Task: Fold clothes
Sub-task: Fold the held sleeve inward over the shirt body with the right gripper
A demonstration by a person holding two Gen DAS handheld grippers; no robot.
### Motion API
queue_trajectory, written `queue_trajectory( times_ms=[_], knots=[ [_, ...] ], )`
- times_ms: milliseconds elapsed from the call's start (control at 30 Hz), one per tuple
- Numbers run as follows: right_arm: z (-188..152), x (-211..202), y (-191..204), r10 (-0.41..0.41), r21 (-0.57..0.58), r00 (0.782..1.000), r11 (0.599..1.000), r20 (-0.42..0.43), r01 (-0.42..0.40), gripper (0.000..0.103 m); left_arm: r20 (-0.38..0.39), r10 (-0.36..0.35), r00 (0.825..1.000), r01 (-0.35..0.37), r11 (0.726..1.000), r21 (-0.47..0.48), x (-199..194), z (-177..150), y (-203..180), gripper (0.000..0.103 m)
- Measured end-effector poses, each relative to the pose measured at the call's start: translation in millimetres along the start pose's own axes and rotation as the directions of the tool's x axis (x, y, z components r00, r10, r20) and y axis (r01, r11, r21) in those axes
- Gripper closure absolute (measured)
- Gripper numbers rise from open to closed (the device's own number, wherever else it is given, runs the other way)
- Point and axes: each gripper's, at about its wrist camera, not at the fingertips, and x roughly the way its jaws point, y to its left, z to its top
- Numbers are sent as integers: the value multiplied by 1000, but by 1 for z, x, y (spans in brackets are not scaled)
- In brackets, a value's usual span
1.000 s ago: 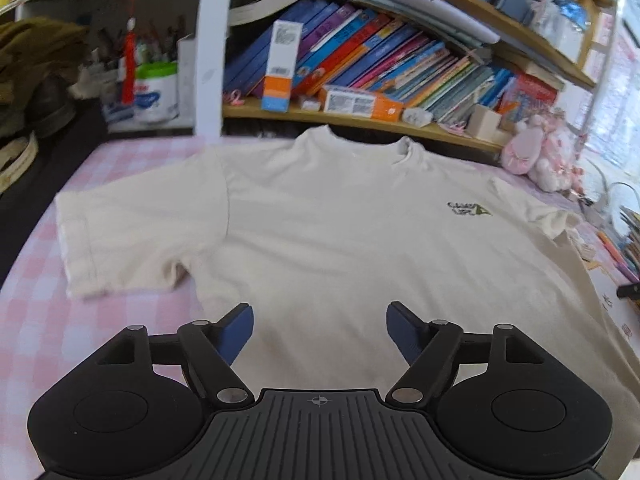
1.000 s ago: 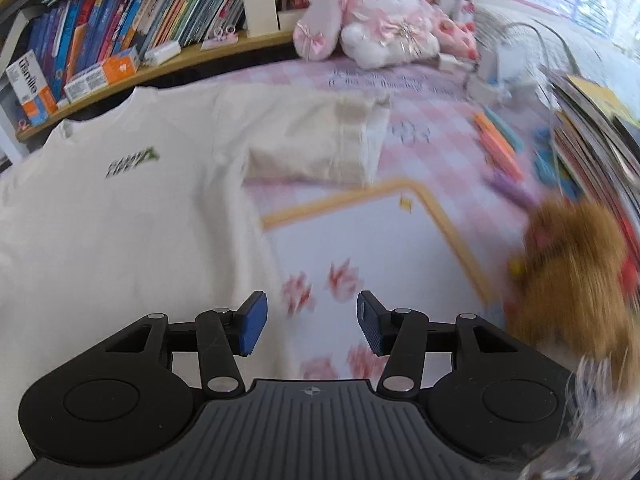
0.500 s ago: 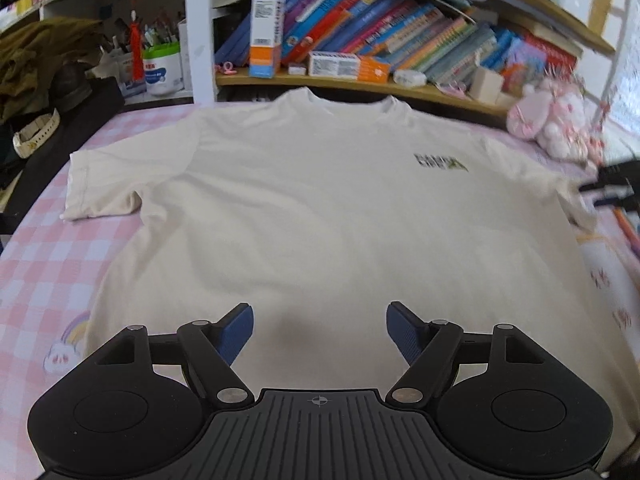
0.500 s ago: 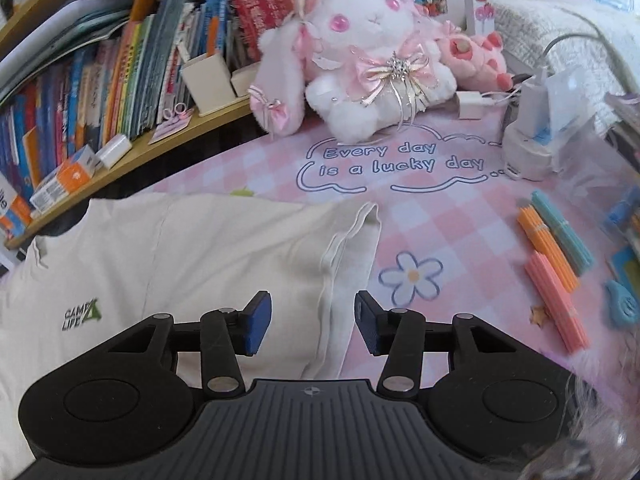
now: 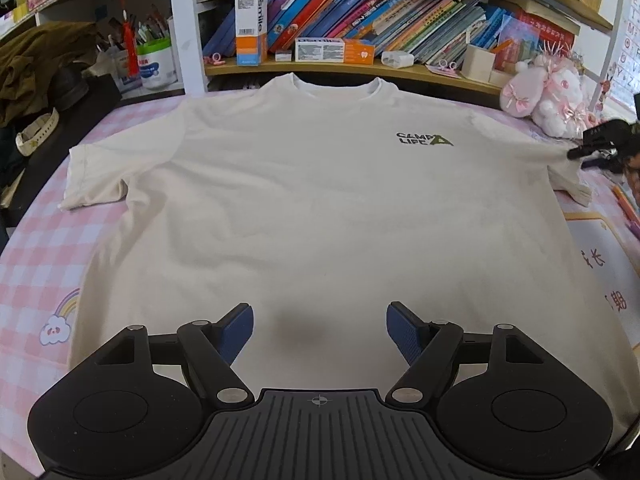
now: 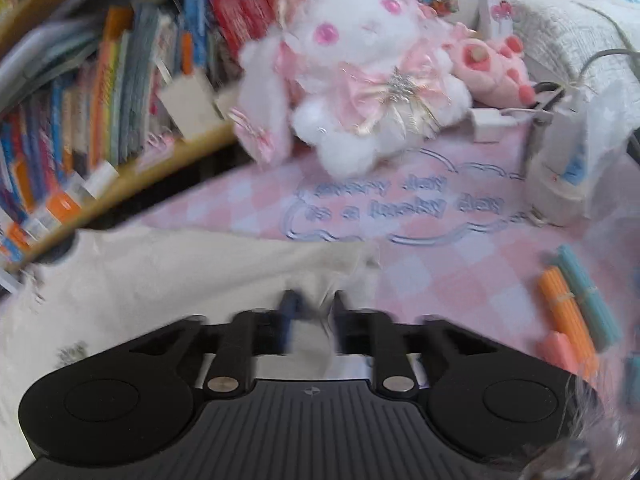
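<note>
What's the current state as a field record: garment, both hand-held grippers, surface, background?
garment: cream T-shirt, spread flat, front up, unfolded
left hand-held gripper: open, over the shirt's lower part, nothing between the jaws
right hand-held gripper: jaws have just been closing, sleeve cuff between them; blurred, grip unconfirmed
surface: pink checked tablecloth
background: books on a shelf, plush rabbit beyond the sleeve
</note>
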Motion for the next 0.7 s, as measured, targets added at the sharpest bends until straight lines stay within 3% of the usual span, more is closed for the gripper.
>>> queue_trajectory(
  times_ms=[67,300,333,367,500,567,600,633,700],
  knots=[
    [-7,-8,-4,-42,-9,999,999,18,42,63,-1,5,1000,-5,1000,-1,1,2,-1,28],
    [-47,-33,4,79,39,993,996,-83,-76,65,-18,-18,1000,18,1000,-6,15,7,-9,28],
    [-51,-31,8,74,26,992,997,-98,-72,74,-19,-26,999,26,1000,0,16,9,-11,28],
    [-56,-31,12,69,-7,992,997,-109,-71,84,-19,-34,999,34,999,6,17,10,-13,28],
    [-73,-39,26,25,-192,993,980,-119,-48,85,-2,-48,999,48,999,11,17,14,-16,28],
    [-77,-41,29,24,-280,993,958,-117,-56,81,-11,-43,999,43,999,2,17,13,-13,28],
    [-70,-41,25,28,-255,993,965,-113,-56,75,-16,-36,999,36,999,0,17,12,-12,28],
    [-62,-41,21,31,-231,994,971,-109,-55,62,-21,-29,999,29,1000,-2,17,11,-10,28],
    [-47,-41,12,35,-182,995,982,-98,-52,57,-23,-24,999,24,1000,-13,15,10,-6,28]
  ],
)
